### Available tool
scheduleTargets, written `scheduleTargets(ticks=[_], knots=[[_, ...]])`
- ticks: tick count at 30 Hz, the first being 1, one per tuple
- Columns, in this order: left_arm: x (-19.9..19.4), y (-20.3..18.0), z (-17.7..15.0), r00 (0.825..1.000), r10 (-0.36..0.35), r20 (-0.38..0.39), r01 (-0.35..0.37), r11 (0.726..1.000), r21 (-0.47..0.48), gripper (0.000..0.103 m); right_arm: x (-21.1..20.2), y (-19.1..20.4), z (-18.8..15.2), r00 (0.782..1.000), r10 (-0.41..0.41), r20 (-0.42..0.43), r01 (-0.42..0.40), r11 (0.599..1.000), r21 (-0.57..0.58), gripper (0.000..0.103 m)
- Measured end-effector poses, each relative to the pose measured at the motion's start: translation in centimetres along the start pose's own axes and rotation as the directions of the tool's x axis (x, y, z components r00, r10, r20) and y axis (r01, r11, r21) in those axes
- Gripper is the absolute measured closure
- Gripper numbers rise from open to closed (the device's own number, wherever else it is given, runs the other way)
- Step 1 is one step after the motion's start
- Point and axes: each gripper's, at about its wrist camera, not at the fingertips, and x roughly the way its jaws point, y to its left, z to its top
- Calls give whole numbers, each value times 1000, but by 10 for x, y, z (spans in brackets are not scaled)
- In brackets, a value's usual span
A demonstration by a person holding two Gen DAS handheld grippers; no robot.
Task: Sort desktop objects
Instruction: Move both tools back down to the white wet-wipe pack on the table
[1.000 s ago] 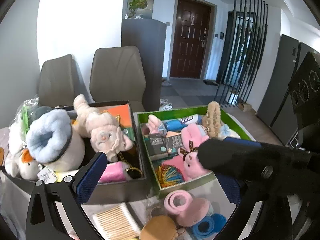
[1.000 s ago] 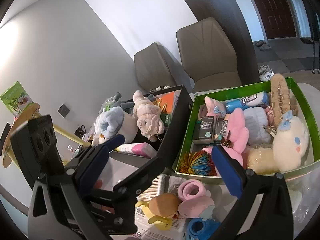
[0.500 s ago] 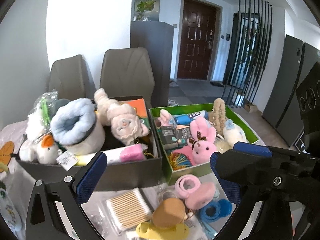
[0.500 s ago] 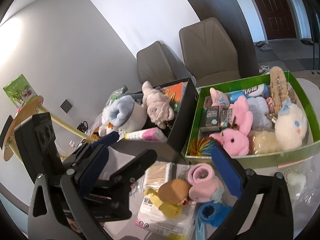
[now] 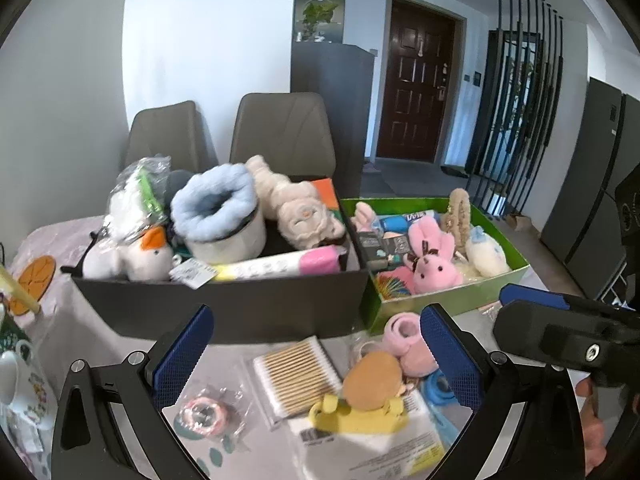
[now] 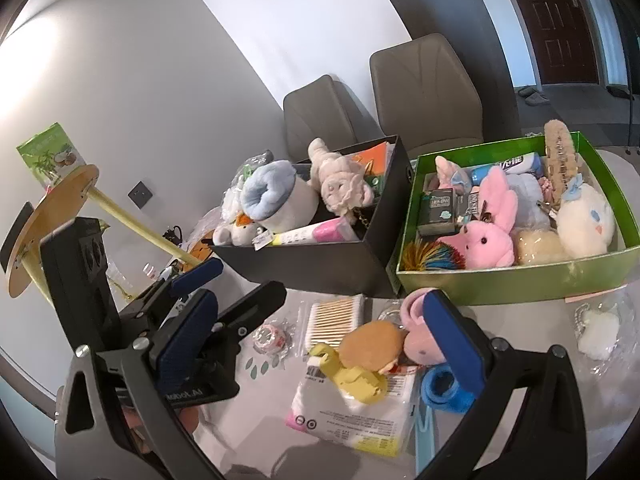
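Observation:
A black box (image 5: 240, 304) full of plush toys and a green box (image 5: 452, 300) with a pink bunny (image 5: 432, 268) stand at the back of the table. In front lie a cotton swab pack (image 5: 298, 376), a brown and yellow plush (image 5: 368, 392) on a white packet (image 5: 372, 440), a pink plush (image 5: 404, 340), a blue tape roll (image 5: 438, 388) and a small pink roll (image 5: 202, 412). My left gripper (image 5: 316, 352) is open and empty above these loose things. My right gripper (image 6: 320, 340) is open and empty, over the same pile, with the brown plush (image 6: 370, 346) between its fingers' line of sight.
Two grey chairs (image 5: 280, 132) stand behind the table. A wooden disc stand (image 6: 52, 216) and a green carton (image 6: 48, 156) are at the left. A bagged white item (image 6: 596, 328) lies at the right front of the green box (image 6: 516, 276). A mug (image 5: 12, 364) sits at the left edge.
Both grippers have pulled back and up from the boxes, so the loose items in front of the boxes now show in full. Both stay open and empty.

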Motion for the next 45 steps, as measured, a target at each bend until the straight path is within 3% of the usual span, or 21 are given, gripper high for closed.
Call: scheduleTargets(ticks=[9,12,15,18,33,45], knots=[[-20,17,-19,999,51,10,-50,997,-57,0,-12,10,-15,1000,-5,15,5,1000,6,0],[-29,16,-41,998,47,45,-44,997,-55,0,-15,11,-25,999,-17,39,16,1000,19,0],[-19,15,-64,998,50,-22,-51,998,-46,0,-16,4,-43,999,1,54,-3,999,40,0],[-19,16,-76,999,37,-30,-39,997,-59,0,-10,-3,-57,1000,-14,13,13,997,72,5],[-6,28,-113,994,-19,-107,7,995,-103,0,8,-18,-96,997,38,-73,-29,992,119,11],[6,27,-129,986,-50,-161,31,992,-122,3,23,-23,-108,990,33,-140,-16,992,126,20]])
